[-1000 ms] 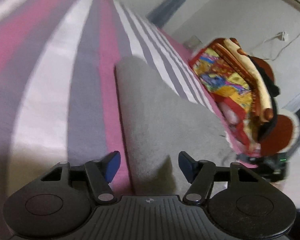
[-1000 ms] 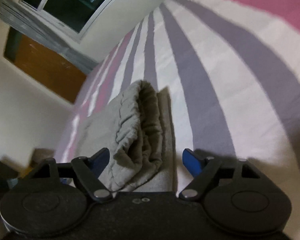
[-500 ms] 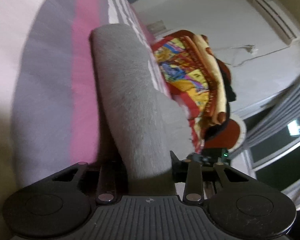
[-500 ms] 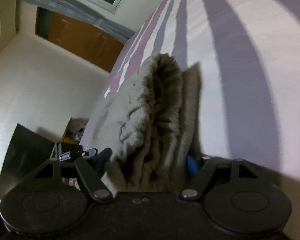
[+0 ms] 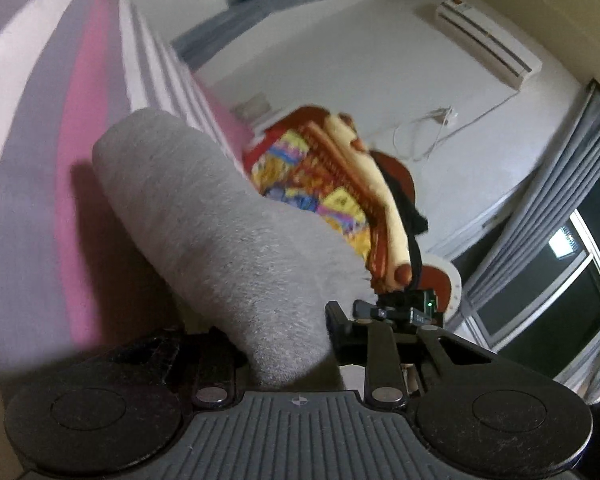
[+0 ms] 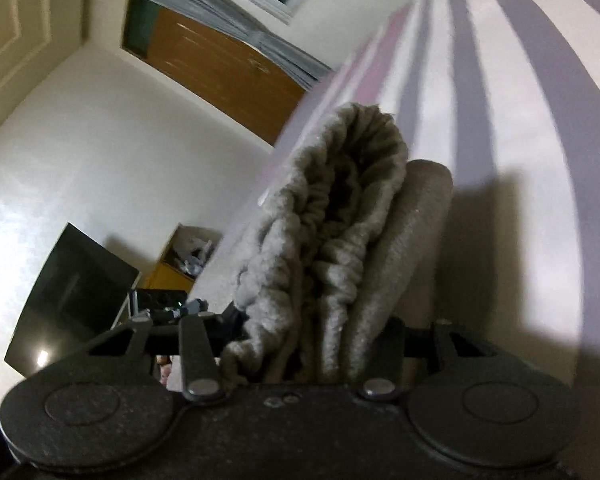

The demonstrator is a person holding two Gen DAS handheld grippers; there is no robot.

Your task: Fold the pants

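Tongs, left: closed on the folded end of the pants; one second ago they stood wide apart, with the cloth lying flat between them.
Tongs, right: clamped on the gathered waistband end of the pants; a second ago these too were wide open, short of the bundle.
Pants: grey, already folded into a thick bundle; now raised at both ends and hanging clear of the bed, where before they lay flat on it. A dark shadow shows on the sheet below the bundle in both views.
Bed: striped cover in pink, grey and white; no longer bearing the lifted ends of the pants.
Blanket: bright patterned heap behind the pants, apart from them, unmoved.
Change: both tongs have gone from open to gripping, and the cameras have tilted up toward the walls.
Meaning: judged as a two-ended lift, either for a last fold or to carry the bundle away; the folding looks nearly finished.
Risk: thick layers may slip from the right grip, as the waistband bulges loosely.
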